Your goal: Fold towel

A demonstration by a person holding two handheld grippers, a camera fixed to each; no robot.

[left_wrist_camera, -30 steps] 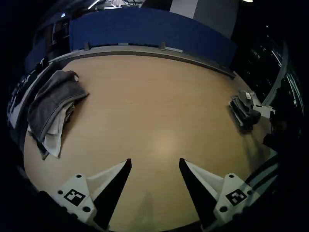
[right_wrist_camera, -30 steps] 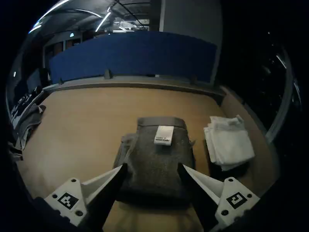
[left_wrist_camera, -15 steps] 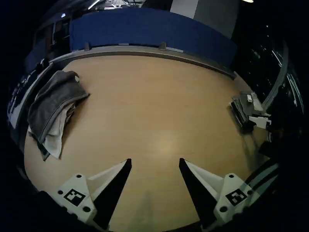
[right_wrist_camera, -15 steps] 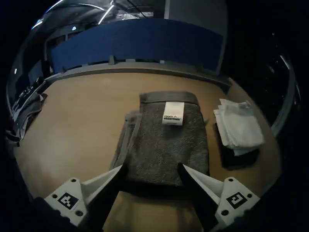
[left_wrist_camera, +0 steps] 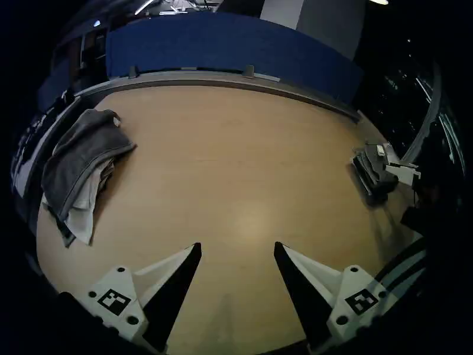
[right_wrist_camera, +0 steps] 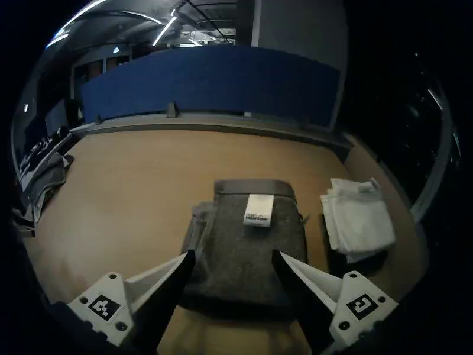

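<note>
A folded grey towel (right_wrist_camera: 248, 248) with a white label lies flat on the wooden table (right_wrist_camera: 136, 177). My right gripper (right_wrist_camera: 232, 255) is open, and its fingertips straddle the towel's near part without pressing on it. In the left gripper view the same towel (left_wrist_camera: 371, 171) appears small at the far right, with the right gripper (left_wrist_camera: 403, 171) beside it. My left gripper (left_wrist_camera: 236, 245) hovers open over bare table (left_wrist_camera: 236, 160), with nothing between its fingers.
A loose heap of grey and pale towels (left_wrist_camera: 83, 165) lies at the table's left edge, also seen as the heap (right_wrist_camera: 44, 183) in the right gripper view. A folded white towel (right_wrist_camera: 358, 222) rests on a dark one to the right. A blue partition (right_wrist_camera: 207, 83) runs along the back.
The right gripper dipped closer over the folded grey towel, then drew back to about where it began. The towel stays flat. The left gripper has not moved.
</note>
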